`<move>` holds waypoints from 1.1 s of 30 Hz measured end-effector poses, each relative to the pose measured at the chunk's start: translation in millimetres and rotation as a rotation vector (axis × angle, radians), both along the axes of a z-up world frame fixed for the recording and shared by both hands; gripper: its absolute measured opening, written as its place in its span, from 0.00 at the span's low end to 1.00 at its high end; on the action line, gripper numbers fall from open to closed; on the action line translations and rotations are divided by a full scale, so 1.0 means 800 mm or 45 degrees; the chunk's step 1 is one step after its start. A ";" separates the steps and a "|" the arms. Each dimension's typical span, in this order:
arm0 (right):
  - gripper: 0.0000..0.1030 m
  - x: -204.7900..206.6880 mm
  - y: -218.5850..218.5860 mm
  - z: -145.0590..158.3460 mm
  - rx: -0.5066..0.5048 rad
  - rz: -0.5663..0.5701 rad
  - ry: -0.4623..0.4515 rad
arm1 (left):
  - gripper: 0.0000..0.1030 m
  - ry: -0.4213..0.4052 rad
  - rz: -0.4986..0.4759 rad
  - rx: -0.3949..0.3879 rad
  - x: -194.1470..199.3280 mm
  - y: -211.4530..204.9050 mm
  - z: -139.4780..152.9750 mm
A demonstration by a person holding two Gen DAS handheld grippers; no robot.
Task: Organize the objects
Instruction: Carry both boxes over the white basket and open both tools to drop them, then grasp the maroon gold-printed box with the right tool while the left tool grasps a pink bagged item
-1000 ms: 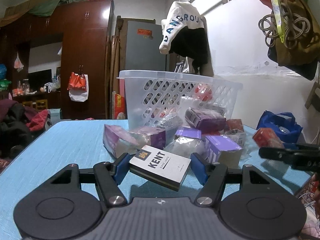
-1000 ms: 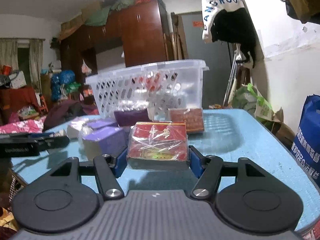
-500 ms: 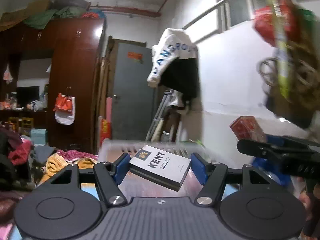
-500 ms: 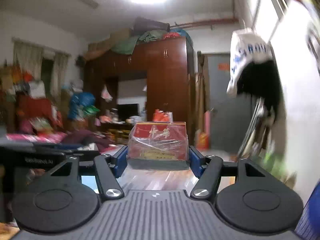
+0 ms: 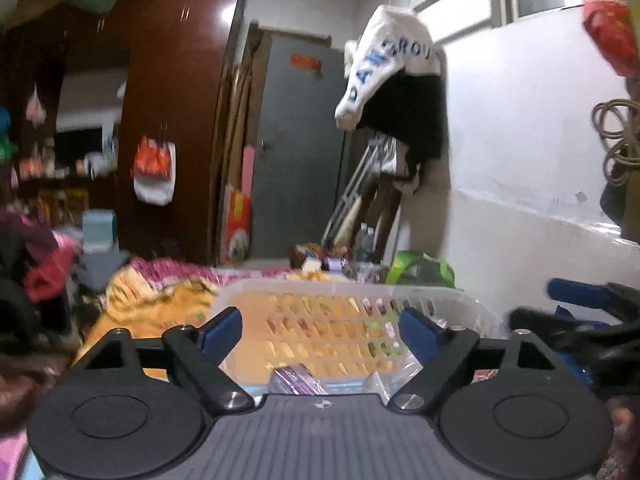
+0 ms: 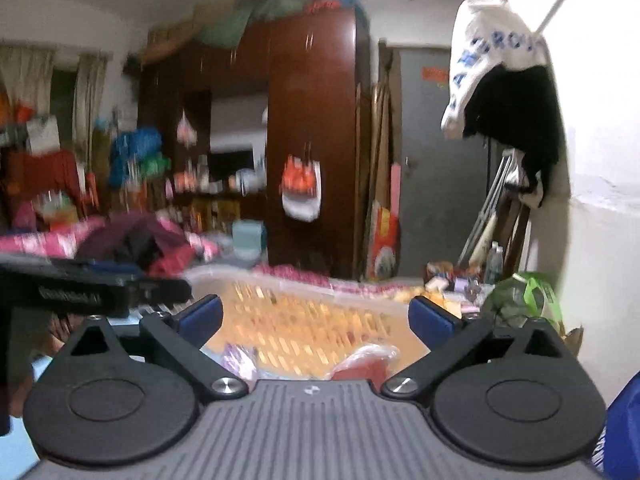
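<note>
**A crowded room in a lived-in home**

Household clutter is filling this room. A tall dark-red wardrobe (image 6: 312, 140) is standing at twelve o'clock, bundles piling on its top, a plastic bag (image 6: 301, 192) hanging off its door. A white and black garment (image 5: 394, 92) is dangling at one o'clock beside a grey door (image 5: 296, 148). Clothes (image 6: 132, 240) are heaping at nine o'clock, curtains (image 6: 24, 92) hanging behind.

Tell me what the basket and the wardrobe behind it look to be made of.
Basket: seems translucent white plastic, fairly glossy; light passes through its wall and it has rows of moulded slots. Wardrobe: looks like dark reddish-brown wood or a wood-look laminate with a glossy finish; a bright lamp reflection sits on its door. Blur leaves the grain unclear.
</note>
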State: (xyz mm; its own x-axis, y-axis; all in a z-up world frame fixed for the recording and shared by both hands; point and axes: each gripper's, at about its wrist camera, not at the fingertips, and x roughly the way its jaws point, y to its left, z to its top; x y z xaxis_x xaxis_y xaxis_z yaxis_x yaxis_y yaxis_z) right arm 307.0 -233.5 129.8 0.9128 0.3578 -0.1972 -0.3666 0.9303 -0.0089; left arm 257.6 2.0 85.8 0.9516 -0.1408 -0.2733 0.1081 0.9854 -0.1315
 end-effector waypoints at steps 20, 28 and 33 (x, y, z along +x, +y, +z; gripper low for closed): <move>0.63 0.015 -0.036 -0.137 0.029 0.015 0.486 | 0.92 0.240 0.115 -0.111 -0.077 0.090 -0.123; 0.63 -0.037 -0.059 -0.136 0.077 -0.001 0.402 | 0.72 0.344 0.200 -0.108 -0.064 0.079 -0.128; 0.63 -0.058 -0.070 -0.138 0.091 -0.021 0.355 | 0.59 0.357 0.283 0.028 -0.073 0.066 -0.122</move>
State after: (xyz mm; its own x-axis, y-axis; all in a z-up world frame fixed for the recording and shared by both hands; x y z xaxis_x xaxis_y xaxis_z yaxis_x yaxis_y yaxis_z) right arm 260.7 -289.2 19.7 0.8327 0.3655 -0.4161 -0.3305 0.9308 0.1562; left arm 199.4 55.0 -11.9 0.8458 0.0698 -0.5289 -0.1463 0.9838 -0.1040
